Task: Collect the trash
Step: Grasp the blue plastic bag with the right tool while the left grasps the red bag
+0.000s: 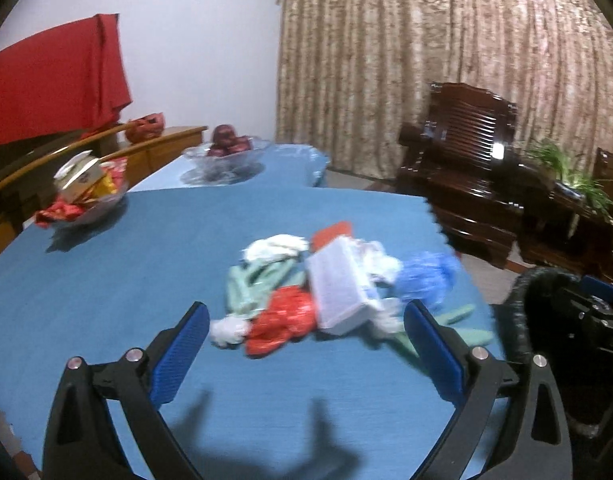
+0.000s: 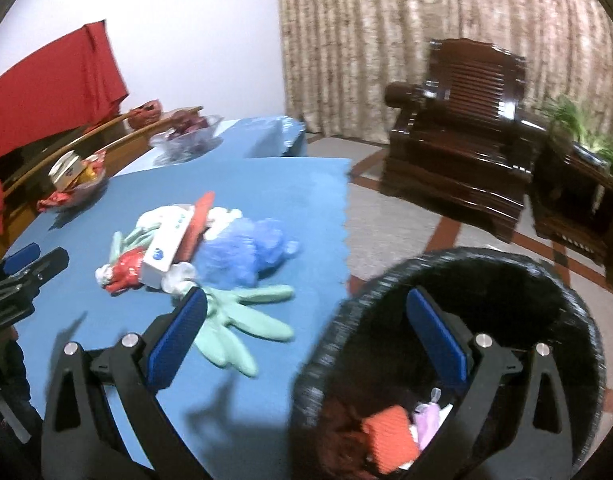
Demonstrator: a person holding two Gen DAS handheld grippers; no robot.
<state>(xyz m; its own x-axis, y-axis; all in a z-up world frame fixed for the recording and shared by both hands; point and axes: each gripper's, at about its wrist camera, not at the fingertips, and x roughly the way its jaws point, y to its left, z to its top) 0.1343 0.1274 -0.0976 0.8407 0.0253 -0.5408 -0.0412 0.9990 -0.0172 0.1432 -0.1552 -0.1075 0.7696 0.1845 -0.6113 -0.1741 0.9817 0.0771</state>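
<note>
A heap of trash lies on the blue tablecloth (image 1: 106, 280): a white box (image 1: 338, 284), a red wrapper (image 1: 282, 320), a blue puff (image 1: 426, 276), green gloves (image 1: 254, 280) and white tissue (image 1: 274, 246). My left gripper (image 1: 306, 320) is open, low over the table just short of the heap. My right gripper (image 2: 306, 308) is open and empty, with its right finger over a black bin (image 2: 578, 300) beside the table. The bin holds an orange item (image 2: 390, 436) and a pink item (image 2: 426, 416). The heap also shows in the right wrist view: box (image 2: 166, 248), puff (image 2: 242, 252), gloves (image 2: 246, 316).
A glass dish of snacks (image 1: 86, 192) stands at the table's far left. A glass bowl of red fruit (image 1: 226, 152) stands on a second blue-covered table behind. A dark wooden armchair (image 1: 466, 160) and a side table with a plant (image 1: 566, 184) stand on the right.
</note>
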